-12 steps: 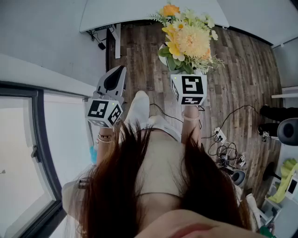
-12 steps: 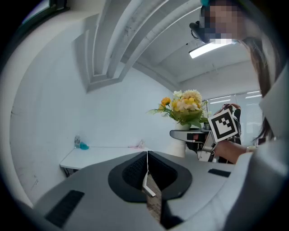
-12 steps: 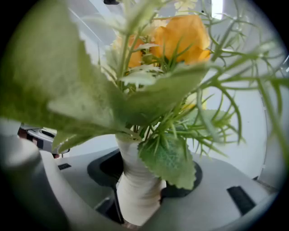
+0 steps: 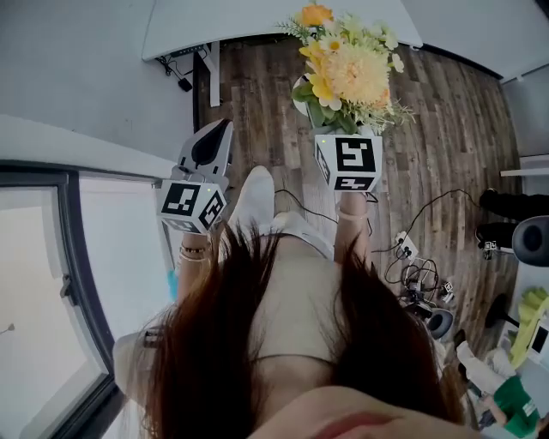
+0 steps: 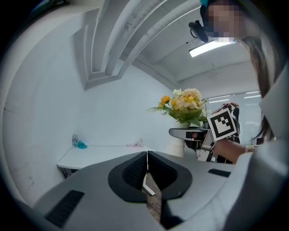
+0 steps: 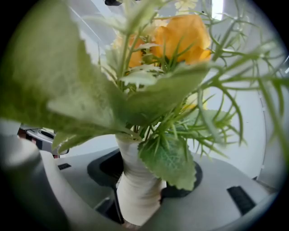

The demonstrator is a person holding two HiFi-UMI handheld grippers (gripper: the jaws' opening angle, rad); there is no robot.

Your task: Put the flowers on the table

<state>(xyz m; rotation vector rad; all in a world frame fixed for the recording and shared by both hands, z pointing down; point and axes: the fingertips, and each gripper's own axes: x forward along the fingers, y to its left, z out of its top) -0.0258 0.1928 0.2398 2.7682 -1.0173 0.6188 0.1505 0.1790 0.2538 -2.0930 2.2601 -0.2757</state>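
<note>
Transport step: right gripper [image 4: 346, 161] fingers wide, clamping the flower vase [image 6: 137, 189]; left gripper [image 5: 146, 155] fingers together, empty. Next: carry to bench [image 4: 257, 21] at 12 o'clock, set upright.

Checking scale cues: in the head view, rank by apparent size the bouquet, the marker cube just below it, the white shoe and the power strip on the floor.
1. bouquet
2. marker cube and white shoe: nearly alike, and the cube is nearer the camera, so unranked
3. power strip
</note>
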